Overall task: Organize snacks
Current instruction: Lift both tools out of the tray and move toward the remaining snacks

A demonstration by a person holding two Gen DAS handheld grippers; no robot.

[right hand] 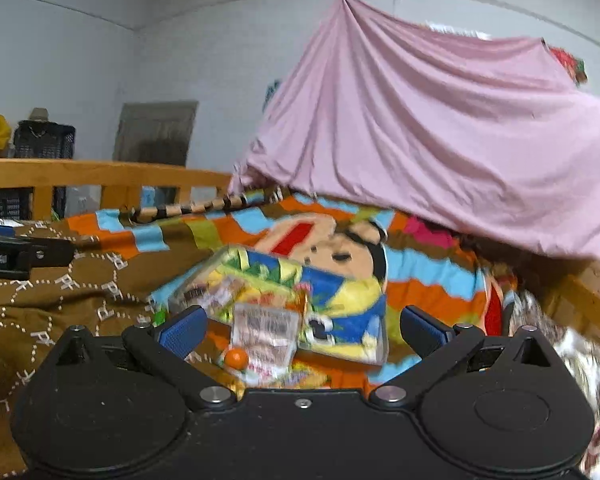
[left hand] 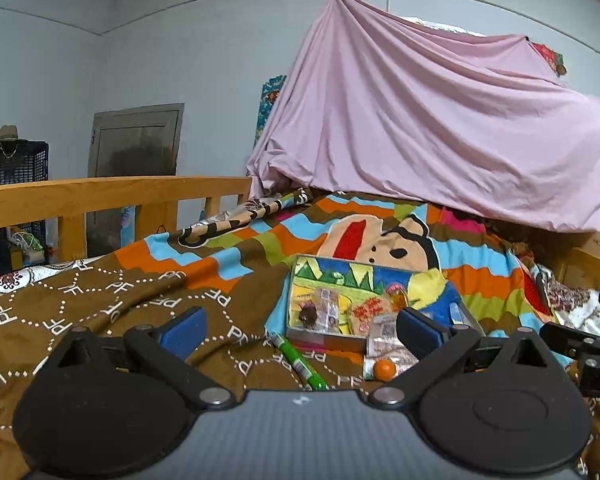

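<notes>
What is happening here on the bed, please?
A person is sorting snacks into a shallow box on the blanket. Both the left hand-held gripper and the right hand-held gripper are open and hold nothing. A few packets already lie in the box; a green stick snack, an orange ball and a clear packet are outside it.

— On the patterned bed blanket (left hand: 100, 304): shallow printed cardboard box (left hand: 328, 280), with small wrapped snack packets (left hand: 324, 308) inside.

— Before the box?

— Just beside its near wall, slim green stick-shaped packet (left hand: 300, 364) to the left; to the right, clear flat wrapper (left hand: 384, 344) leaning over the near edge, small orange ball (left hand: 384, 369) by it (touching or not, hard to tell).

— Behind?

— Draped pink sheet (left hand: 420, 120); left of it, wooden slatted bed rail (left hand: 112, 194).
</notes>
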